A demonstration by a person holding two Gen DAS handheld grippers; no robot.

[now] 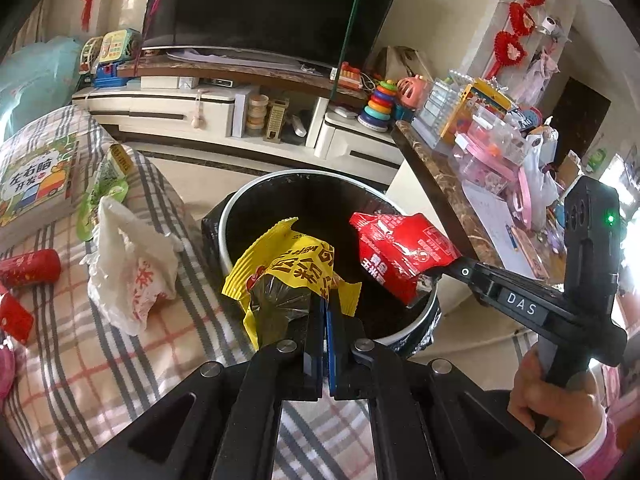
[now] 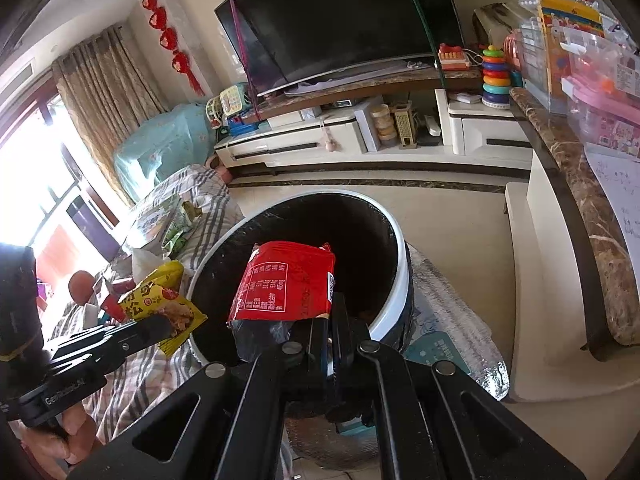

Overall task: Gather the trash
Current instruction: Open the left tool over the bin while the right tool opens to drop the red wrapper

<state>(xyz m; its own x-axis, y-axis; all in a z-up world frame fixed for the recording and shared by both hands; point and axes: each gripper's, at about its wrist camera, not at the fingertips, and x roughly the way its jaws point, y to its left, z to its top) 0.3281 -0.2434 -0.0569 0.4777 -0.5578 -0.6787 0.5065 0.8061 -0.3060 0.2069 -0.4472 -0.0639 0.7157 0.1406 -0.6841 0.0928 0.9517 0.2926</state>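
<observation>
My left gripper [image 1: 326,306] is shut on a crumpled yellow snack wrapper [image 1: 288,268] and holds it over the near left rim of the trash bin [image 1: 240,204], a round bin with a white rim and a black liner. From the right, my right gripper [image 1: 450,270] is shut on a red snack wrapper [image 1: 394,254] above the bin's opening. In the right wrist view the red wrapper [image 2: 286,284] hangs from the right gripper [image 2: 332,318] over the bin [image 2: 400,280]. The left gripper [image 2: 162,326] grips the yellow wrapper [image 2: 160,300] at the left.
On the checked blanket [image 1: 72,360] left of the bin lie a white plastic bag [image 1: 128,272], a red tube [image 1: 30,268], a green packet [image 1: 104,192] and a book [image 1: 36,184]. A cluttered marble-topped counter [image 1: 440,184] stands right of the bin. A hand [image 1: 552,396] holds the right gripper.
</observation>
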